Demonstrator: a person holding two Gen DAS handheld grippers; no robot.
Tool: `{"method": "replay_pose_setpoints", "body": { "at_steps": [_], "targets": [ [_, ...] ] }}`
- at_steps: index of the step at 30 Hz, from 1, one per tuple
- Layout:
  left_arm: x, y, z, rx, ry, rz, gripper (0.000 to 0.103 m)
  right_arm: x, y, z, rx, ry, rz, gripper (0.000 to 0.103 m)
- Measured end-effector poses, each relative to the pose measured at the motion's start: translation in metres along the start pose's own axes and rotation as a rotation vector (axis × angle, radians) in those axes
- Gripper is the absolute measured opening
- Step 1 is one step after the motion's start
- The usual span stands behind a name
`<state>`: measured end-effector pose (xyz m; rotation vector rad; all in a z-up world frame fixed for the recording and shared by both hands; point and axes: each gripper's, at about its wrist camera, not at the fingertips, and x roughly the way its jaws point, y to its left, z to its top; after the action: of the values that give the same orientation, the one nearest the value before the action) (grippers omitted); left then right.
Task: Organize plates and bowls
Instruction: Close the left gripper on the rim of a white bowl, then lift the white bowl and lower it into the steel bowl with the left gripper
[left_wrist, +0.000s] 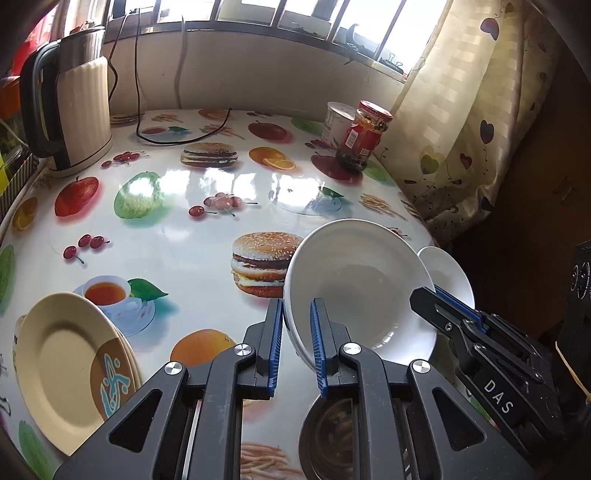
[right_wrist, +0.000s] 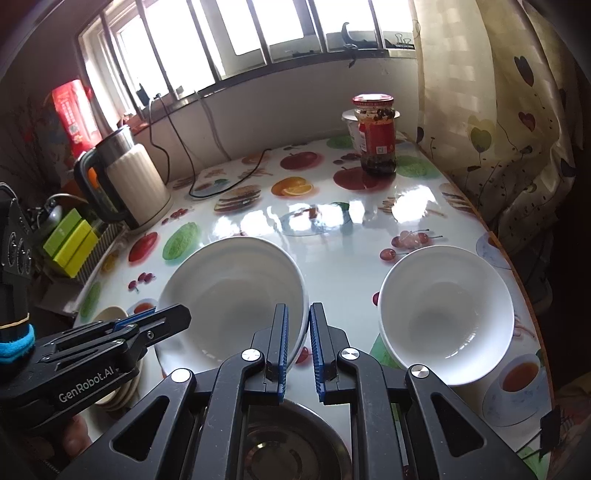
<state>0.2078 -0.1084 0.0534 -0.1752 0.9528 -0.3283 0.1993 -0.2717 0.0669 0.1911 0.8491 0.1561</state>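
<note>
A: Nearest item?
B: Steel bowl (right_wrist: 291, 439) beneath both tongs.
A: Tongs?
B: Left tongs (left_wrist: 297, 347) clamped on large white bowl (left_wrist: 362, 288) rim, bowl tilted; right tongs (right_wrist: 297, 349) pinching its opposite rim.
A: Beyond?
B: Small white bowl (right_wrist: 447, 314) alone on desk (right_wrist: 332, 229); cream plates (left_wrist: 70, 365) stacked at left.
A: Status?
B: Plates likely done; bowls unnested.

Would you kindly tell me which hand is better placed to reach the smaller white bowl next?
Right, probably. The smaller white bowl sits just beside the right gripper, whereas the left gripper holds the far rim of the large white bowl, with that bowl in between.
</note>
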Motion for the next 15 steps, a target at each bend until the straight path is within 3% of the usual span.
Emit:
{"method": "replay_pose_setpoints", "body": {
  "at_steps": [15],
  "targets": [
    [-0.032,-0.015,-0.02,0.022,-0.023,-0.039,0.016,-0.05,0.007,-0.02,0.007,-0.057,-0.01,0.012]
  ]
}}
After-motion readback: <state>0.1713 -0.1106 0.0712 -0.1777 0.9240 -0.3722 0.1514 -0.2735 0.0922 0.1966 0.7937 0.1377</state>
